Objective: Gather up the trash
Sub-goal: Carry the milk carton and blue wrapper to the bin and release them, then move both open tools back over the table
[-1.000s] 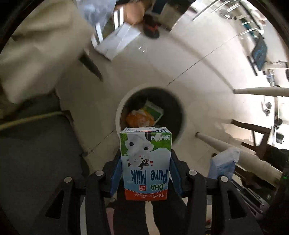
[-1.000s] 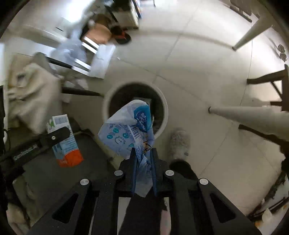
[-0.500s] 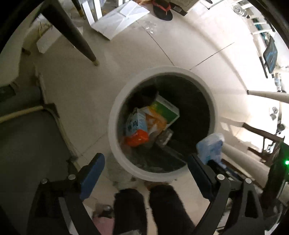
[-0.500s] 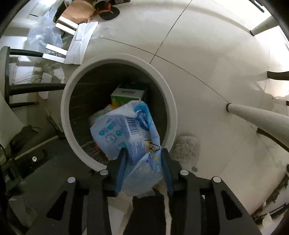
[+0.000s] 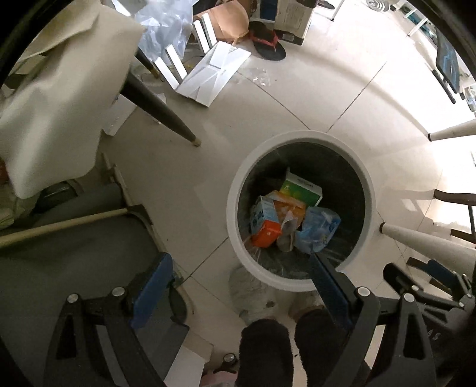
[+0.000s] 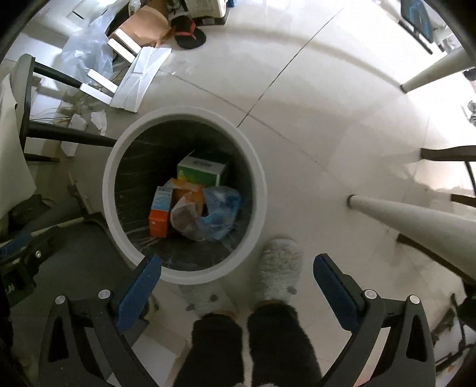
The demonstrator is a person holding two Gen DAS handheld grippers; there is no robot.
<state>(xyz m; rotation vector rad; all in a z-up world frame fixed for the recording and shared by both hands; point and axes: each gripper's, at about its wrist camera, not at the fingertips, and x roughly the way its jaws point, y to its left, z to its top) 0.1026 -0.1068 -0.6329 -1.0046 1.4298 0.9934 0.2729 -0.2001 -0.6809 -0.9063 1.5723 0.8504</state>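
Nearest to me are my own two dark trouser legs (image 6: pixel 247 348) and my two pale fluffy slippers (image 6: pixel 278 269) on the tiled floor (image 6: pixel 312 113). My left claw (image 5: pixel 238 285) points straight down with its two blue pads (image 5: pixel 153 285) spread wide and nothing between them. My right claw (image 6: pixel 236 288) also points down; its jaws are opening, its two blue pads (image 6: pixel 139 293) already far apart, and nothing sits between them either. Just past my toes stands one round white-rimmed bin (image 6: pixel 119 226) with a dark inside. The trash lies at its bottom, where I count five pieces: one milk carton (image 6: pixel 159 211) with an orange end, one crumpled blue plastic wrapper (image 6: pixel 221 210), one clear crinkled bag (image 6: pixel 186 217) between them, one orange packet (image 6: pixel 187 190) behind those, and one green-and-white box (image 6: pixel 200 169) at the far side. All five touch or overlap one another. To my left is a grey cushioned seat (image 5: pixel 59 262), and above it hangs one beige cloth (image 5: pixel 59 98) by one dark tapered leg (image 5: pixel 162 113). To my right I see two pale tapered legs (image 6: pixel 410 211). Farther off on the floor lie one flattened white box (image 5: pixel 212 74), one clear plastic bag (image 6: pixel 86 47), one brown cardboard piece (image 6: pixel 145 26) and one dark sandal (image 6: pixel 189 37) with a red strap.
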